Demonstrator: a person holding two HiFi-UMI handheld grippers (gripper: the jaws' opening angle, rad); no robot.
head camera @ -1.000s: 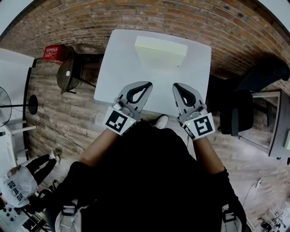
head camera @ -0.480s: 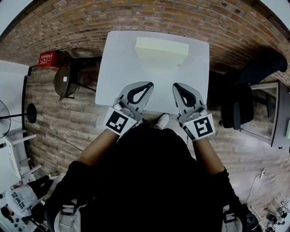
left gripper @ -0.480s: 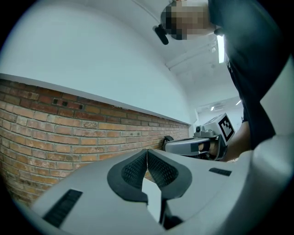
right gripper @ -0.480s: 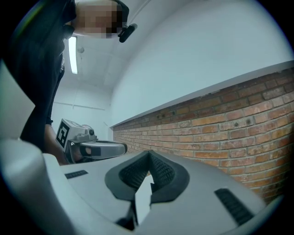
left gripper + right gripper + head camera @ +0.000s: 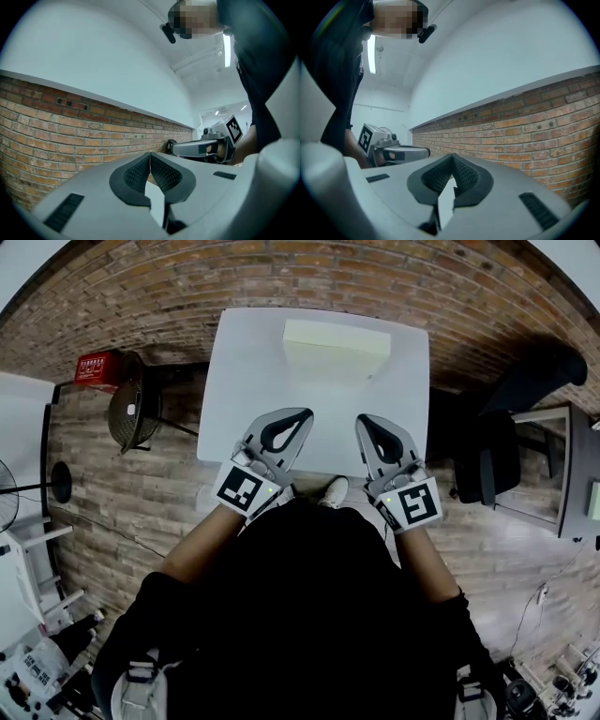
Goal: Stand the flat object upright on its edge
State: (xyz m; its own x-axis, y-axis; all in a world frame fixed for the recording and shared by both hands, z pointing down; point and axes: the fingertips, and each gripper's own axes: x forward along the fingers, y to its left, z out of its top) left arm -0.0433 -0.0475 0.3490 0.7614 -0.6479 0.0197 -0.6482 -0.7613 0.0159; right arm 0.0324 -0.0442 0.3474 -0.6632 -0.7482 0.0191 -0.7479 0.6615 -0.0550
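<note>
A pale yellow flat slab [image 5: 336, 345] lies flat on the far part of the white table [image 5: 253, 381]. My left gripper [image 5: 307, 412] and right gripper [image 5: 360, 418] hover side by side over the table's near edge, well short of the slab. Both are shut and hold nothing. In the left gripper view the jaws [image 5: 150, 155] meet at the tips, with the right gripper [image 5: 201, 147] beyond them. The right gripper view shows its own jaws [image 5: 451, 156] closed and the left gripper [image 5: 396, 153] off to the left. The slab appears in neither gripper view.
A red crate [image 5: 94, 367] and a black round fan [image 5: 131, 411] stand left of the table. A black chair [image 5: 497, 460] is on the right. A brick wall [image 5: 309, 273] runs behind the table. A shoe [image 5: 333, 490] shows at the near edge.
Both grippers have edged slightly forward over the table's near edge, jaws still shut. The slab has not moved. A person at the lower left has walked almost out of view.
</note>
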